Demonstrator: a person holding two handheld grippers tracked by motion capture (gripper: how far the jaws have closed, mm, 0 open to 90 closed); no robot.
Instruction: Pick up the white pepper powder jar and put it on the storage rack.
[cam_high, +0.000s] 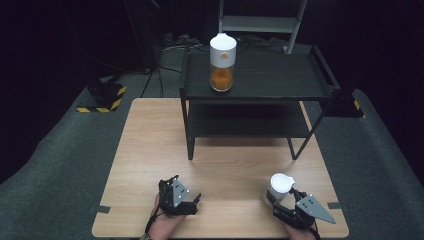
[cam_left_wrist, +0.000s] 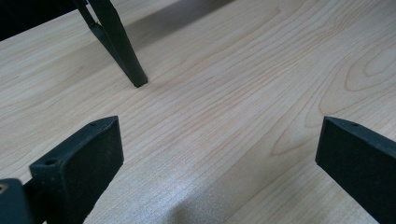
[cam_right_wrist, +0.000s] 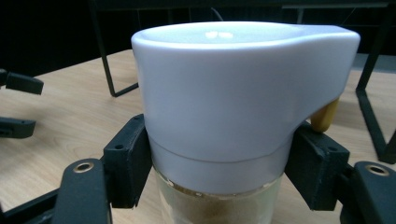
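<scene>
Right gripper (cam_high: 283, 199) is seen at the near right of the wooden surface (cam_high: 150, 150), jaws pinching a jar (cam_high: 280, 187) w/ a white lid. In the right gripper view the jar (cam_right_wrist: 233, 116) is clamped from both sides, black pads pressed just under the lid, on the band where lid meets glass. The jar is held upright, long axis vertical, lid on top. The lid's spout lip is pointed to the right in that view, w/ a small yellow tab tucked beneath it. Brownish contents are glimpsed thru the glass below the lid.

Left gripper (cam_high: 176, 196) is seen at the near left of the surface, well apart from the jar. Its jaws are spread wide in the left gripper view, nothing but bare wood (cam_left_wrist: 224, 116) betw. them. A black shelf leg (cam_left_wrist: 122, 51) is planted on the wood ahead of them.

Farther back, a black shelf rack (cam_high: 260, 82) is stood on the surface. A 2nd jar (cam_high: 222, 62), white-lidded w/ orange contents, is set upright on the rack's top shelf, left of centre.
</scene>
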